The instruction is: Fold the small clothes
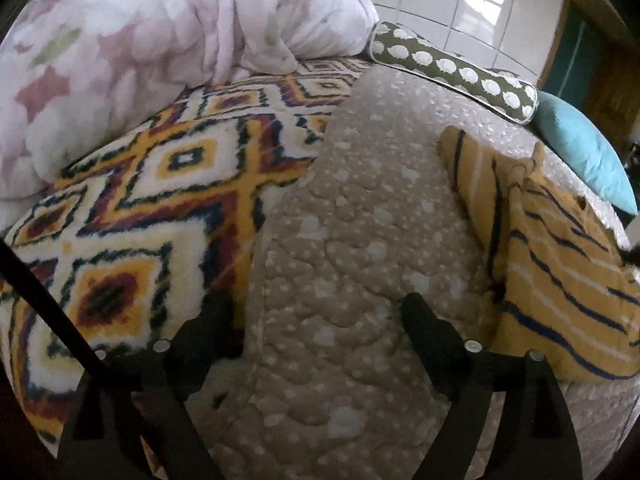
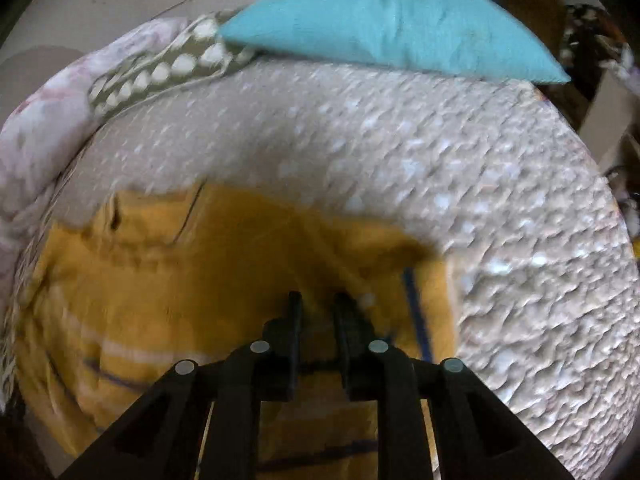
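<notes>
A small yellow garment with navy and white stripes point(image 1: 560, 272) lies crumpled on the beige dotted quilt point(image 1: 352, 208) at the right of the left wrist view. My left gripper point(image 1: 316, 312) is open and empty over the quilt, to the left of the garment and apart from it. In the right wrist view the same garment point(image 2: 200, 264) fills the lower left, blurred. My right gripper point(image 2: 318, 300) has its fingers close together with a fold of the yellow garment pinched between them, held just above the quilt point(image 2: 440, 152).
A fuzzy diamond-patterned blanket point(image 1: 152, 208) lies left of the quilt. A pink floral duvet point(image 1: 140, 40) is heaped at the back left. A green bolster with white dots point(image 1: 452, 68) and a turquoise pillow point(image 2: 384, 28) lie along the far edge.
</notes>
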`<state>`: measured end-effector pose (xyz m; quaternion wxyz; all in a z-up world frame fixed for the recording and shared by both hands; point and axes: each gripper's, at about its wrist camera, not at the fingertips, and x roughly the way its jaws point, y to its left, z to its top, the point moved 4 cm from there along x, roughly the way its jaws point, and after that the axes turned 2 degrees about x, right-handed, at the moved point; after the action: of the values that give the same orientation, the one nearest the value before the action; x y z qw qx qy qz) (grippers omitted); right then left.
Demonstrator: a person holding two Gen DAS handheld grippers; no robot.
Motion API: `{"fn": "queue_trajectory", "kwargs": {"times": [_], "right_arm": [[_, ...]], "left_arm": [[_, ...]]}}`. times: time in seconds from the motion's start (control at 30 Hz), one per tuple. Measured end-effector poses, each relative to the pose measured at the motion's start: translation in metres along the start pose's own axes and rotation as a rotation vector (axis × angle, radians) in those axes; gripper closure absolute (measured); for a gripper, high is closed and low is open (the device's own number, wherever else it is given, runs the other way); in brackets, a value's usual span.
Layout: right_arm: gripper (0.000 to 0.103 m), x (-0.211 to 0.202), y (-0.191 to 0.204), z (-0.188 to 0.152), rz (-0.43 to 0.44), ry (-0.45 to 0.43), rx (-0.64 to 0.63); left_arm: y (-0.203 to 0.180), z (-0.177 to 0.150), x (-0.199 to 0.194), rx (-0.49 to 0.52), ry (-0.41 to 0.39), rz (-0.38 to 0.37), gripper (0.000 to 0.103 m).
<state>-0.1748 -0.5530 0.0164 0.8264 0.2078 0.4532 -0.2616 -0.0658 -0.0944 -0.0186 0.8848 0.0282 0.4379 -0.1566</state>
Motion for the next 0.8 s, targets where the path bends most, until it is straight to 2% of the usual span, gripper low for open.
{"fn": "queue_trajectory", "kwargs": {"times": [0.07,0.1,0.17,0.27,0.3,0.4,0.47,0.53,0.63,0.7,0.8], "right_arm": [[0.084,-0.028,0.015,0.006,-0.027,-0.107,-0.014],[0.083,-0.042,0.03,0.005,0.007,-0.147,-0.035],[0.083,-0.057,0.076,0.002,0.125,-0.148,-0.114],[0.083,-0.053,0.15,-0.008,0.245,-0.095,-0.264],[0.083,-0.047,0.168,-0.009,0.261,-0.084,-0.297],[0.083,-0.019,0.233,-0.014,0.288,-0.046,-0.396],[0.083,0.011,0.274,-0.016,0.296,0.018,-0.445],[0.083,0.041,0.31,-0.016,0.259,0.069,-0.486],[0.082,0.055,0.342,-0.007,0.202,0.034,-0.528],[0.082,0.057,0.352,-0.004,0.19,0.055,-0.53],[0.08,0.027,0.351,-0.002,0.229,0.002,-0.537]], "left_arm": [[-0.003,-0.001,0.001,0.01,-0.001,-0.002,0.012],[-0.003,-0.001,0.001,0.009,0.0,-0.005,0.011],[-0.003,0.0,0.001,0.007,-0.004,-0.011,0.011],[-0.001,-0.001,0.0,-0.003,-0.014,-0.028,0.011],[-0.001,-0.001,-0.001,-0.007,-0.017,-0.034,0.011],[0.002,-0.001,-0.001,-0.018,-0.027,-0.051,0.011],[0.001,-0.002,-0.001,-0.018,-0.029,-0.053,0.011],[0.001,-0.001,-0.001,-0.018,-0.031,-0.054,0.01],[0.002,-0.001,-0.001,-0.02,-0.032,-0.057,0.01],[0.002,-0.001,-0.001,-0.021,-0.033,-0.058,0.01],[0.002,-0.002,-0.001,-0.022,-0.033,-0.06,0.01]]}}
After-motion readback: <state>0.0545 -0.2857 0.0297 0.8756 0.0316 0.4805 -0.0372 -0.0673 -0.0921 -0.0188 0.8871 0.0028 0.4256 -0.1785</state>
